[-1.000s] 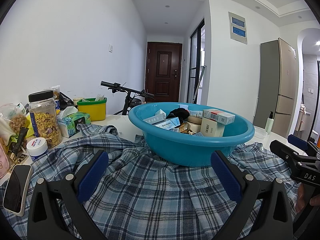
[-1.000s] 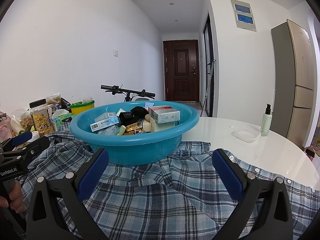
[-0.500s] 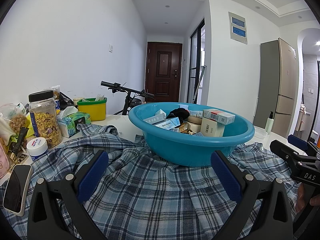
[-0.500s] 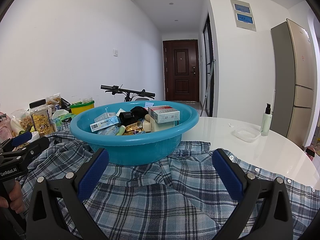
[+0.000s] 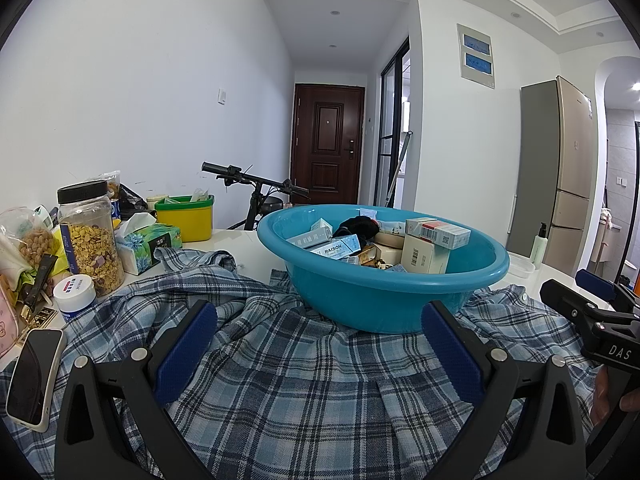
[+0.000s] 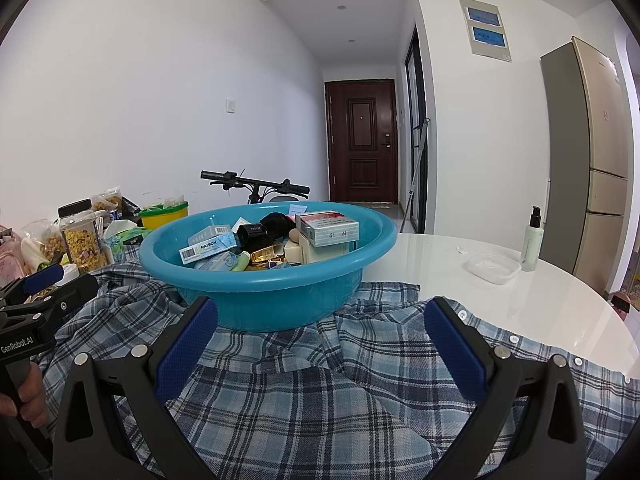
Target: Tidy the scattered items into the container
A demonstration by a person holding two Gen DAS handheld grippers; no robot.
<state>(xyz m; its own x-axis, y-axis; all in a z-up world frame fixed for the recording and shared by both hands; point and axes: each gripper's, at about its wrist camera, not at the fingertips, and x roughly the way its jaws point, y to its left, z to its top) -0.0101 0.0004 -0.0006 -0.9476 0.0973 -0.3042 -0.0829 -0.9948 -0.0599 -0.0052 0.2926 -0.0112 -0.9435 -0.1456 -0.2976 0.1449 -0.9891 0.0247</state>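
A blue plastic basin (image 5: 380,300) (image 6: 256,300) stands on a blue plaid shirt (image 5: 304,392) (image 6: 320,400) spread over a white table. Inside it lie several small boxes, among them a RAISON box (image 5: 334,249) (image 6: 208,247), a red-and-white carton (image 6: 330,229) and a black item (image 6: 252,234). My left gripper (image 5: 318,344) hovers open above the shirt, just in front of the basin, nothing between its fingers. My right gripper (image 6: 320,344) is likewise open and empty before the basin. Each gripper shows at the edge of the other's view, held by a hand.
At the left stand a cereal jar (image 5: 90,240), tissue box (image 5: 148,244), yellow tub (image 5: 184,218), small white jar (image 5: 75,292) and a phone (image 5: 34,376). A lotion bottle (image 6: 532,246) and clear tray (image 6: 494,268) sit right. A bicycle (image 5: 256,188) leans behind the table.
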